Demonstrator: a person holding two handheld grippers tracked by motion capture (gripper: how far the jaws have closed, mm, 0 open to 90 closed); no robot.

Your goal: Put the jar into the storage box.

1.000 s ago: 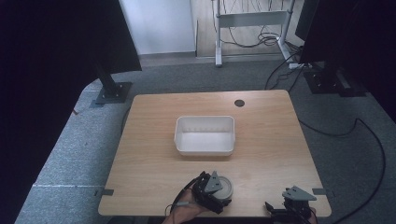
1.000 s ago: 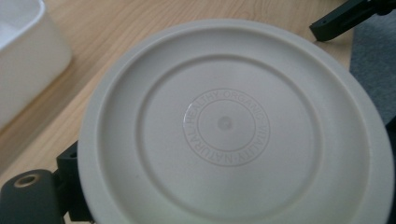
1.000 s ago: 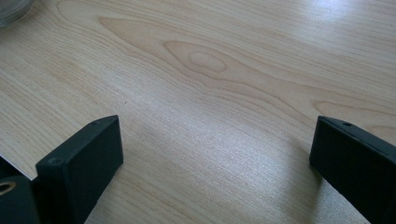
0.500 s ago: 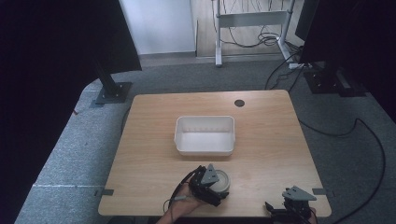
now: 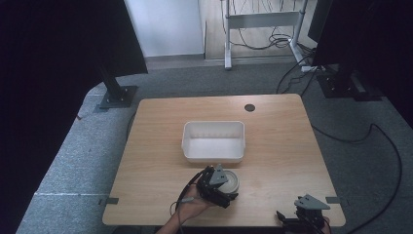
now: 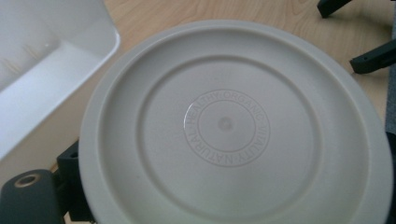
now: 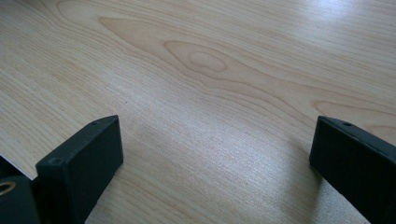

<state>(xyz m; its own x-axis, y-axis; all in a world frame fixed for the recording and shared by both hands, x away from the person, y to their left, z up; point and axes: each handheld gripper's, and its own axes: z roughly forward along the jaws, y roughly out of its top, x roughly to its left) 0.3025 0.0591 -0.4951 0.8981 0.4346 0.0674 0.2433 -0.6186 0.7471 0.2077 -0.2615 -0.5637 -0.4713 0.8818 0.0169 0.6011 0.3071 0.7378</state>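
High view is showing, in descending size: table [image 5: 160,146], wooden, bearing everything below. Bin [image 5: 213,141], white, open-topped, is sitting near the table's middle with nothing showing inside it. Lid [image 5: 233,179], round, off-white, is lying just in front of the bin's near wall; in the left gripper view the lid [image 6: 229,126] is taking up most of the picture, embossed lettering ringing its centre, the bin [image 6: 42,70] coming in at the upper left.

Left gripper [image 5: 217,187]: I am holding it over the near part of the lid. Black jaw parts are flanking the lid at both lower sides in its own view, so I judge the jaws to be closed on the lid's rim, though the contact itself is hidden under the disc.

Right gripper [image 5: 304,219]: I am resting it at the table's near right edge, well apart from the lid. Its own view is showing the jaws spread wide, bare wood between them and nothing held.

Handling note, as judgement: the step in hand is carrying the lid toward the bin. A thin, smooth disc held at one edge is liable to pivot or slip, so I am favouring a firm pinch well onto the rim, a level lift clearing the bin's near wall, and a low release. The right gripper is best kept parked.
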